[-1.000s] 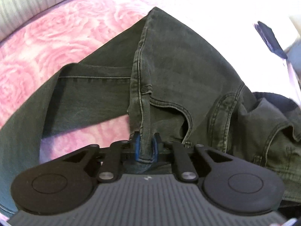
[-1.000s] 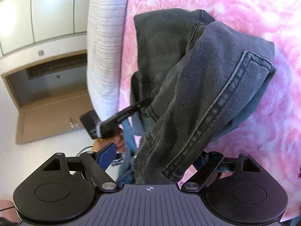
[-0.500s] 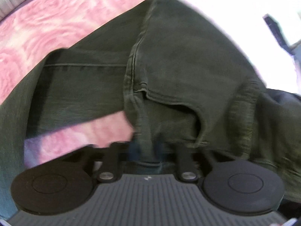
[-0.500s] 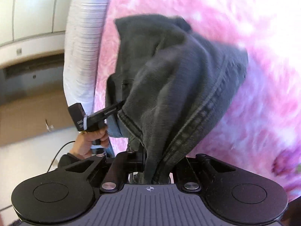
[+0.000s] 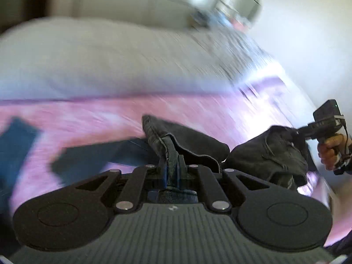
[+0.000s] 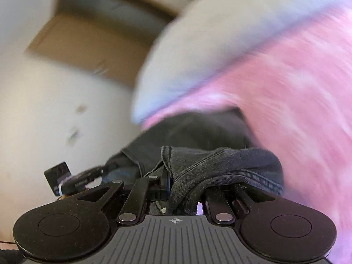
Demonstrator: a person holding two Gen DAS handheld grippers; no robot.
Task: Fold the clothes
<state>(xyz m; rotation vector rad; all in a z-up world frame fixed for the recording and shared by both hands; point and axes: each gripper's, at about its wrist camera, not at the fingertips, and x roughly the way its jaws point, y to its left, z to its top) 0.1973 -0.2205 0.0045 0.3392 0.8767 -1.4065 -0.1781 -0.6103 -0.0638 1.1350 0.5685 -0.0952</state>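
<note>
Dark grey jeans [image 5: 187, 140] hang between both grippers above a pink rose-patterned bedspread [image 5: 92, 118]. In the left wrist view my left gripper [image 5: 172, 169] is shut on a seamed edge of the jeans. At the right of that view my right gripper [image 5: 292, 134] shows side-on, held by a hand [image 5: 332, 151], clamped on a bunched part of the denim. In the right wrist view my right gripper [image 6: 182, 189] is shut on a thick fold of the jeans [image 6: 220, 162]; my left gripper [image 6: 103, 171] shows at the left, gripping the other end.
A pale grey ribbed pillow or blanket [image 5: 99, 59] lies beyond the bedspread. A wall and a brown cabinet opening [image 6: 83, 41] show blurred at the left of the right wrist view. Another dark garment [image 5: 15, 145] lies at the left on the bed.
Both grippers have risen quickly and lifted the jeans off the bed. The right gripper closed from wide open onto the denim fold. Both views now look across the bed rather than down at it.
</note>
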